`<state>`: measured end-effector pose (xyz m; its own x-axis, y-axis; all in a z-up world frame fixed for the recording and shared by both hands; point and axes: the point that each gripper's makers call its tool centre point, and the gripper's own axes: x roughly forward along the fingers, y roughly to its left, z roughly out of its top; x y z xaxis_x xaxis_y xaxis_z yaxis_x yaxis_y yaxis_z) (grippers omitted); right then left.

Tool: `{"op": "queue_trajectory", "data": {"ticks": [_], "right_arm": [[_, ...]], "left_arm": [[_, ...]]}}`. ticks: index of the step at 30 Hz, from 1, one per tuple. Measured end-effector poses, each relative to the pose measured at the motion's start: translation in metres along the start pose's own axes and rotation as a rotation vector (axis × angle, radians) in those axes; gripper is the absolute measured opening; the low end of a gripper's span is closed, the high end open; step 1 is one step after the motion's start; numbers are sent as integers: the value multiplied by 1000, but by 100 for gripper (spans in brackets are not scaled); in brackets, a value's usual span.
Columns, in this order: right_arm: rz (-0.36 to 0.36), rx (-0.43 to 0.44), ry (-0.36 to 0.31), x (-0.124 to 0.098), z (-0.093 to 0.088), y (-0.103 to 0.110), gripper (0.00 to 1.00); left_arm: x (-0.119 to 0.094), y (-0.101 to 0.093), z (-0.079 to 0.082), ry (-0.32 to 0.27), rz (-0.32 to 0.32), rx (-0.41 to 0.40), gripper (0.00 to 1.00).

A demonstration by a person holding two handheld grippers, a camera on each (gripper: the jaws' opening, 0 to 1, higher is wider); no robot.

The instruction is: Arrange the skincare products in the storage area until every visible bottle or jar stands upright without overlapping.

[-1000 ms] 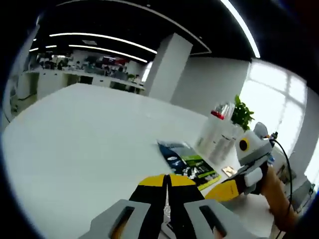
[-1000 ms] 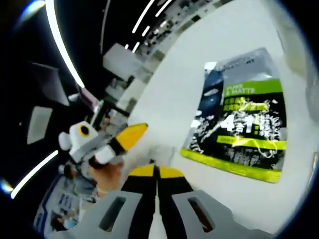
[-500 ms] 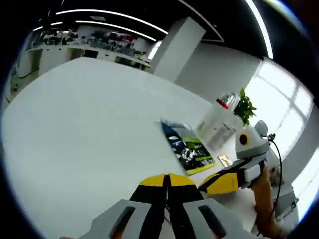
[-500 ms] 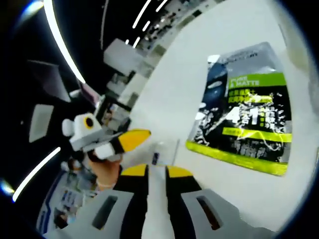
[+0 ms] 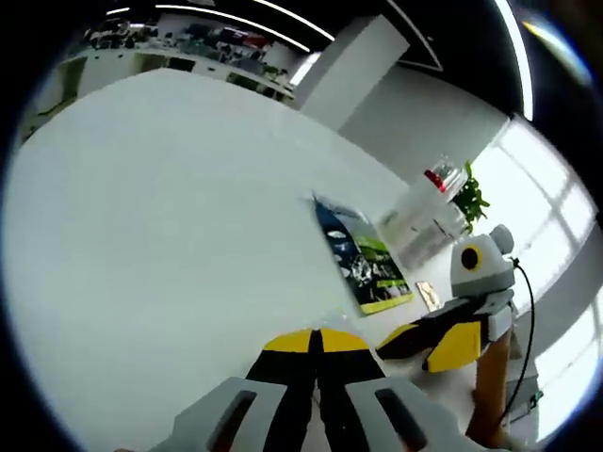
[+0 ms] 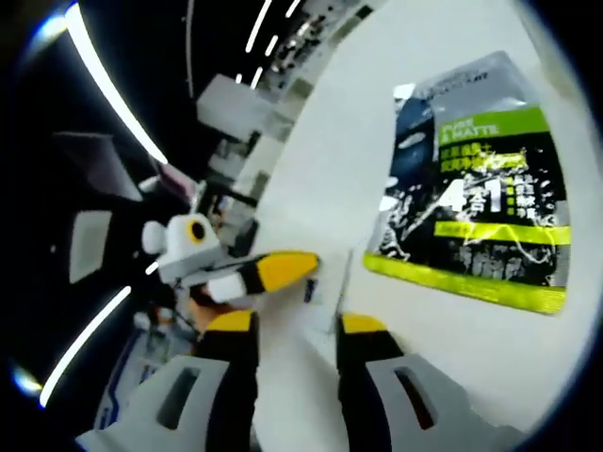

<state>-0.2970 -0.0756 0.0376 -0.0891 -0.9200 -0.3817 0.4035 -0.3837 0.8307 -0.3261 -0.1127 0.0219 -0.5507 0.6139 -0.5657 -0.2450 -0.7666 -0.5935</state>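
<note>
White laminate counter [image 5: 151, 207] runs across the left gripper view, bare over most of its left and centre. At the bottom centre the left tool [image 5: 316, 341] shows its yellow-and-black tips pressed together — closed, and whether anything thin sits between them cannot be told. Beyond the tips, to the right, a flat sachet pack printed dark blue, black and lime green [image 5: 363, 259] lies face-up on the counter. Further right stand clear plastic containers, one with a red cap [image 5: 424, 212]; their exact shape is blurred. A green potted plant [image 5: 471, 200] stands just behind them near the bright window. At the far right the right tool [image 5: 429, 341] enters, yellow tips parted, held by a hand [image 5: 490, 386].

In the right gripper view, the left tool [image 6: 306, 266] comes in from the left with its yellow tips shut, reaching a small white flat sachet [image 6: 325, 282] lying on the counter [image 6: 358, 141]; contact cannot be confirmed. At bottom centre the right tool [image 6: 296, 325] stands wide open, its two tips either side of the small sachet's near edge, gripping nothing. To the right the green-and-black sachet pack [image 6: 480, 188] lies flat, well apart from the tips.
</note>
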Motion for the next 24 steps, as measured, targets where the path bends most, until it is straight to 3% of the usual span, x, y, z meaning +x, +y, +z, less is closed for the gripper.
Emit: {"op": "queue_trajectory", "data": {"ticks": [7, 11, 17, 21, 24], "right_arm": [[54, 47, 9, 8, -7, 9, 33], [68, 13, -27, 10, -2, 16, 20], [-11, -19, -13, 19, -7, 6, 21], [-79, -92, -30, 22, -5, 1, 15], [-87, -100, -44, 25, -5, 4, 14]], "left_arm": [[1, -2, 2, -25, -2, -1, 0], [2, -3, 2, -28, -29, -27, 0], [3, -4, 2, -29, -36, -31, 0], [4, -4, 4, -32, -34, -25, 0], [5, -4, 5, -32, -41, -33, 0]]}}
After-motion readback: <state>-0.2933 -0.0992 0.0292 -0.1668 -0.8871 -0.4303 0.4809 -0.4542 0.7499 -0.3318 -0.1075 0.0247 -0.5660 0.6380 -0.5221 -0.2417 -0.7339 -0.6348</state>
